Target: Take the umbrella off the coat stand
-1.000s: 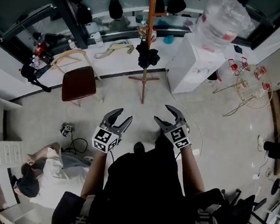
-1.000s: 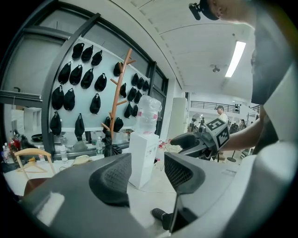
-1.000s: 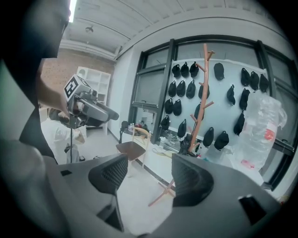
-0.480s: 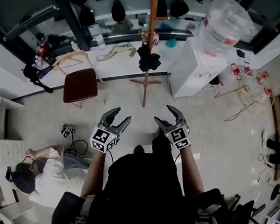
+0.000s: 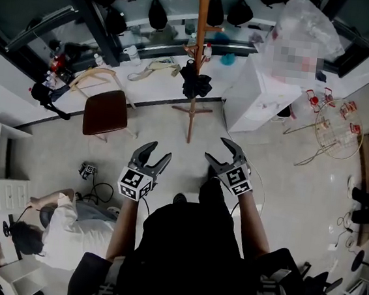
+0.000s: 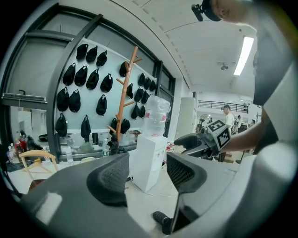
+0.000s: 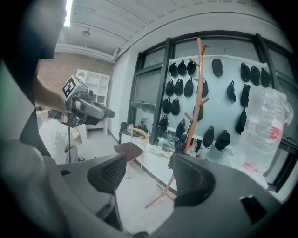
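Note:
A tall orange-brown coat stand (image 5: pixel 197 53) rises from the floor ahead of me. A black folded umbrella (image 5: pixel 196 84) hangs on it, partway up the pole. My left gripper (image 5: pixel 156 152) and right gripper (image 5: pixel 220 152) are held side by side, short of the stand's base, both apart from it. Their jaws have just been opening and stand open with nothing between them. In the left gripper view the umbrella (image 6: pixel 114 145) shows above the left jaw. In the right gripper view the umbrella (image 7: pixel 179 145) is partly hidden by the right jaw.
A white water dispenser (image 5: pixel 261 99) stands right of the stand, and a wooden chair (image 5: pixel 106 110) to its left. Behind runs a cluttered white counter (image 5: pixel 146 74). A person (image 5: pixel 64 229) crouches at lower left near floor cables. A wire rack (image 5: pixel 334 126) is at the right.
Both grippers and my view have come a little nearer the coat stand, whose base now sits lower in the head view. The crouching person has shifted toward the lower left.

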### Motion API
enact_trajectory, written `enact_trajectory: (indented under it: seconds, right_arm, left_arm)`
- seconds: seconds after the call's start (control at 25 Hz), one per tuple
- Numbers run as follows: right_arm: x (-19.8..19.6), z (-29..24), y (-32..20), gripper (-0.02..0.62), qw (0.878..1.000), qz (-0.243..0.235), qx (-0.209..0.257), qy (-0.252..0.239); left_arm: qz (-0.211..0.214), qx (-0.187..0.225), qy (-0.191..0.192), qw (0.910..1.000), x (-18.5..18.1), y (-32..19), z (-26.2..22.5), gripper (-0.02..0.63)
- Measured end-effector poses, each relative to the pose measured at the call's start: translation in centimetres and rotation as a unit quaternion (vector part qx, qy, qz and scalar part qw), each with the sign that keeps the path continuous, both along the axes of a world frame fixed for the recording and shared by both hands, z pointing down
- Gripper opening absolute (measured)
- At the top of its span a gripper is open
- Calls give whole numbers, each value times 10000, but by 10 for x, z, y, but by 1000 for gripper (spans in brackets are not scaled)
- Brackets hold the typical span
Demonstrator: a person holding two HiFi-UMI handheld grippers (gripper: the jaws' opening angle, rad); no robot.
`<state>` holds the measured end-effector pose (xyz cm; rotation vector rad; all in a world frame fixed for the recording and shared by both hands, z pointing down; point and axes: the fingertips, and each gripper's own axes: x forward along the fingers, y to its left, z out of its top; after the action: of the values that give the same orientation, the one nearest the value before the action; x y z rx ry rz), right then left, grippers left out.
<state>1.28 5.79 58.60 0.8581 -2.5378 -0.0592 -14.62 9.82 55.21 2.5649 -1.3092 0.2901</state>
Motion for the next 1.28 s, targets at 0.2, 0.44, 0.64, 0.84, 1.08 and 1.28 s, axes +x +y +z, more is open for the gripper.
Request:
enact_trajectory:
  seconds: [0.2, 0.44, 0.64, 0.84, 1.08, 1.28]
  right_arm:
    - [7, -2, -17, 315, 9999, -112, -17, 44]
    - [20, -2, -46, 315, 9999, -158, -48, 8]
    - [35, 0, -69, 316, 9997, -219, -84, 9]
    - [58, 1, -95, 316, 9996, -251, -115, -11]
    - [81, 0, -119, 316, 9992, -361, -148, -44]
    - [96, 5, -141, 314, 9984, -509, -232, -63]
  left_arm:
    - [-45, -39, -25, 10000, 10, -16, -3, 252]
    - [-76, -99, -58, 9999, 24, -44, 0, 252]
    - [-141, -152, -60, 9998, 40, -68, 2, 252]
    - [-226, -87, -40, 9997, 60, -94, 4, 250]
    - [-355, -103, -28, 9993, 85, -119, 2, 250]
    - [-565, -55, 1, 9984, 100, -139, 0, 250]
